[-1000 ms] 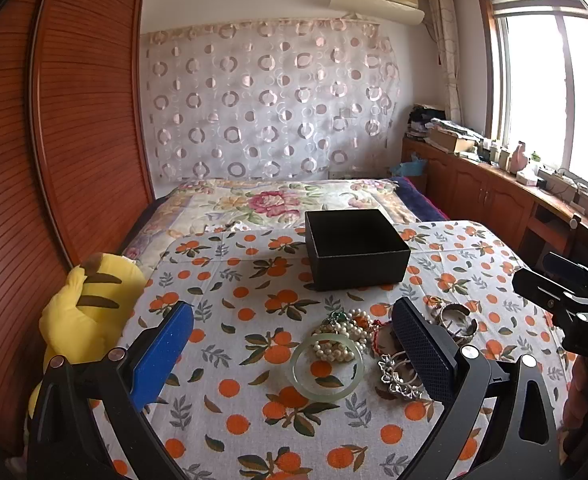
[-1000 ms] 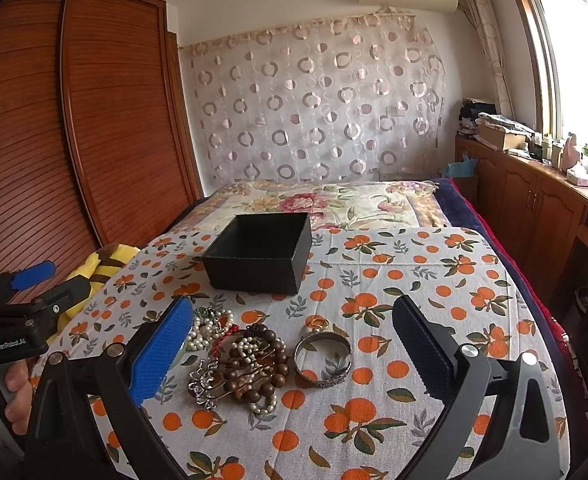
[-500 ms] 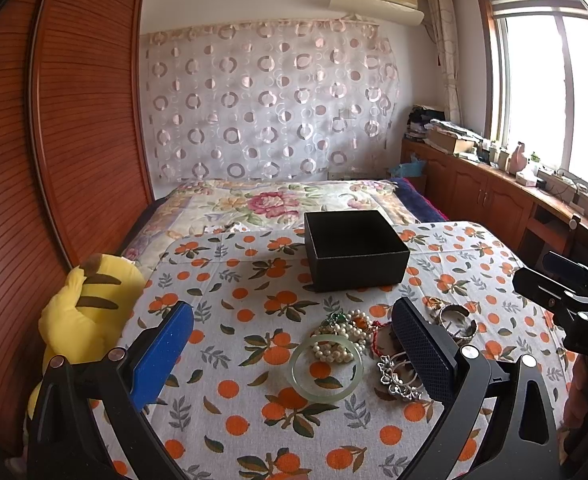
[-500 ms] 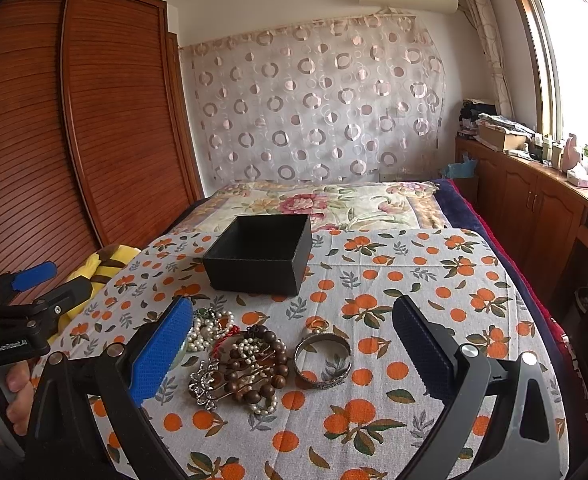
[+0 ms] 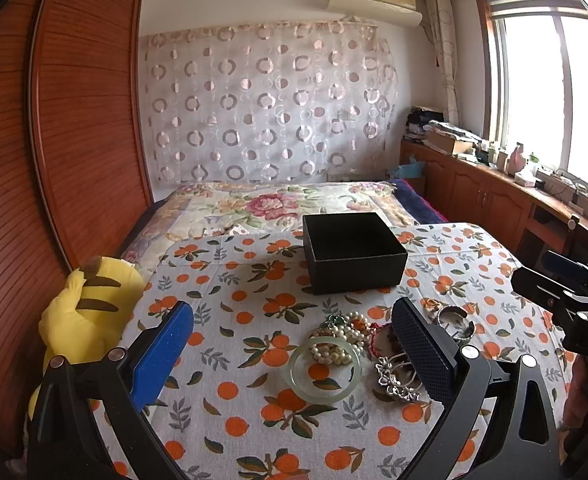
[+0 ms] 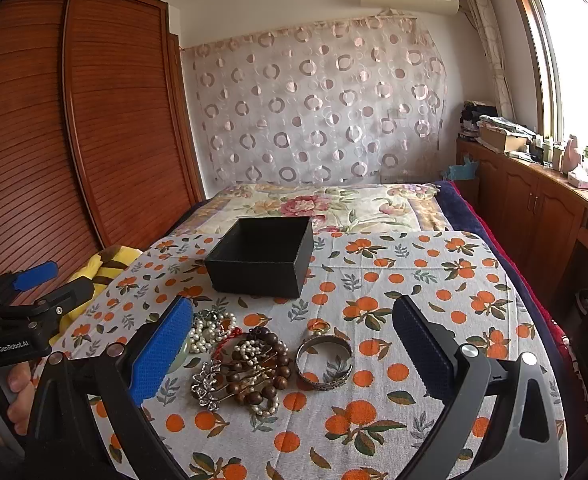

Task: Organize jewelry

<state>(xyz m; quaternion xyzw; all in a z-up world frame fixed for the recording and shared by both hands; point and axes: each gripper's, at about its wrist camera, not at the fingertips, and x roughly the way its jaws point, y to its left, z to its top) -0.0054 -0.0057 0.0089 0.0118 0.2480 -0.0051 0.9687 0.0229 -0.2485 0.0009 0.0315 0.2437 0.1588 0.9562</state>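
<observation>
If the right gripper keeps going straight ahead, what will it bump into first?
Probably the jewelry pile: the right gripper is open and aimed over the brown bead bracelet and silver bangle. Beyond them sits the black box. Depth is hard to judge.

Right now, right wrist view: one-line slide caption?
Open right tongs over jewelry pile and bangle; empty black box behind.
</observation>
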